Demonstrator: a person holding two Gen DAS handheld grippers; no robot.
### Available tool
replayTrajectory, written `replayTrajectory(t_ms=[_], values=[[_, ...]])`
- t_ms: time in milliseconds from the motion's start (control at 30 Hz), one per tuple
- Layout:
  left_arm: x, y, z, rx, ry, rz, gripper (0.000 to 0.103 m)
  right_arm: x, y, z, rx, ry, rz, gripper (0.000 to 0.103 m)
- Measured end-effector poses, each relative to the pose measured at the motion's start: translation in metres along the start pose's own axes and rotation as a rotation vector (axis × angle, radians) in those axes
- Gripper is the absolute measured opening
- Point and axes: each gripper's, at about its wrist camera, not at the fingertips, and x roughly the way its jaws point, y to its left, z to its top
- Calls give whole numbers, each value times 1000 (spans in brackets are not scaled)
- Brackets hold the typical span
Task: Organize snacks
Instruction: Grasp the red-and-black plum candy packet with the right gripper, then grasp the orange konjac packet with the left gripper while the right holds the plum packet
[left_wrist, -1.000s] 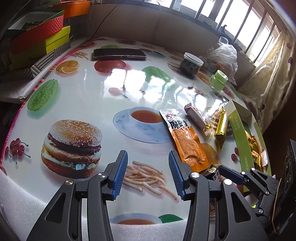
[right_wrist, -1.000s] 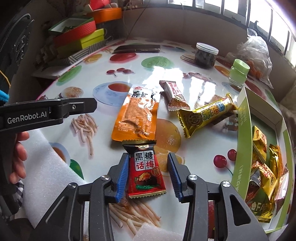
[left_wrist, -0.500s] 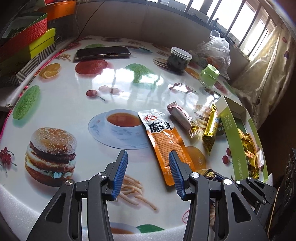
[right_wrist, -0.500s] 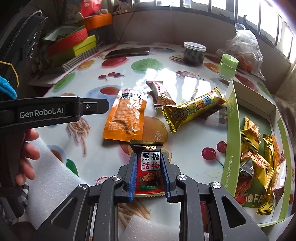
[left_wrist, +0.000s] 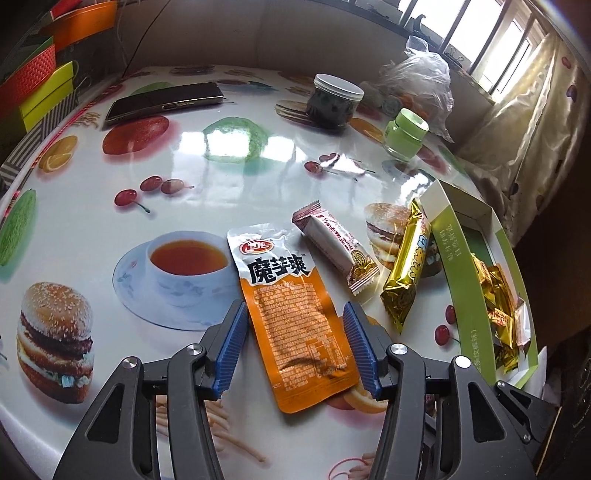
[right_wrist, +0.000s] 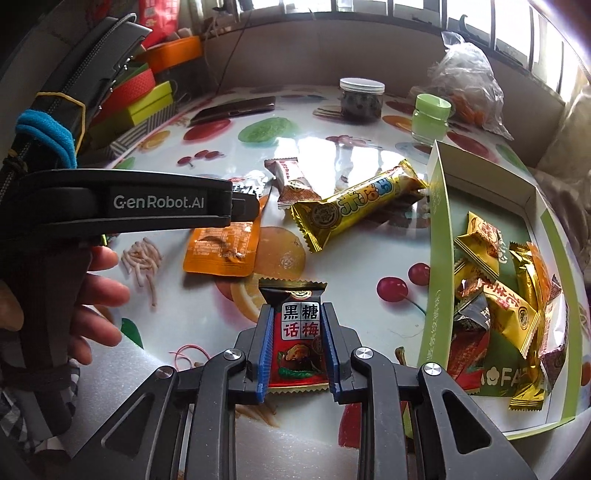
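The right tool (right_wrist: 297, 347) is clamped on a small red-and-black plum candy packet (right_wrist: 295, 332), holding it over the near edge of the glossy food-printed bench (left_wrist: 92, 177), just left of the open green-and-white cardboard box (right_wrist: 437, 236) that holds gold and red wrapped snacks. The left tool (left_wrist: 295, 347) has its jaws opening, straddling without touching a flat orange-and-white snack pouch (left_wrist: 291, 314) lying on the bench. To the pouch's right lie a brown-and-white wrapped bar (left_wrist: 340, 251) and a long gold foil bar (left_wrist: 406, 269).
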Motion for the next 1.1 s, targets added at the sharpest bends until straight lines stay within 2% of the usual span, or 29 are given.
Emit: replayTrajectory(t_ms=[267,433,700,1100], values=[[4,-6,3,15,6,31,55,0,-1,0,4,-5,8,23],[8,-18,0,92,12,96,55,-1,-2,0,7,-8,14,23],[15,-29,0,159,16,182,56,-1,-2,0,12,-11,18,23],[14,-30,-1,154,3,197,53,-1,-3,0,16,-12,19,23]])
